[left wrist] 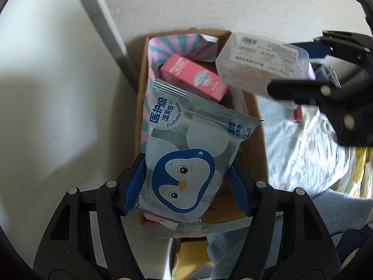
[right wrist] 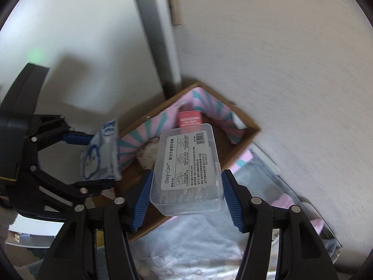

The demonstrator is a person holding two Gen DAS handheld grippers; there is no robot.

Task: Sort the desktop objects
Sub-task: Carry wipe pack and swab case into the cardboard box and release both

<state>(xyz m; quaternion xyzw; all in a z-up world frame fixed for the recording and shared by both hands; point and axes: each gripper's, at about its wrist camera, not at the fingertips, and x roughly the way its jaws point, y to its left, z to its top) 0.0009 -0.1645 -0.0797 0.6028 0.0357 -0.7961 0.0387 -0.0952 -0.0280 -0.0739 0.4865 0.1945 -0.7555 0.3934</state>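
Observation:
My left gripper point(left wrist: 186, 182) is shut on a silver wet-wipes pack with a blue penguin point(left wrist: 186, 154), held above a brown cardboard box point(left wrist: 258, 126). In the right wrist view the same pack point(right wrist: 101, 154) hangs at the left in that gripper point(right wrist: 93, 158). My right gripper point(right wrist: 186, 184) is shut on a clear plastic floss-pick box point(right wrist: 188, 170) over the cardboard box point(right wrist: 247, 140). From the left wrist view that clear box point(left wrist: 261, 63) appears at the upper right. Inside the cardboard box lie a pink carton point(left wrist: 193, 79) and a pink-and-teal striped wrapper point(left wrist: 181, 46).
A pale wall and a grey vertical post point(right wrist: 160, 44) stand behind the cardboard box. White patterned cloth point(right wrist: 186, 245) and a light blue fleece point(left wrist: 331, 214) lie in front and to the right. A brownish round thing point(right wrist: 146, 155) rests in the cardboard box.

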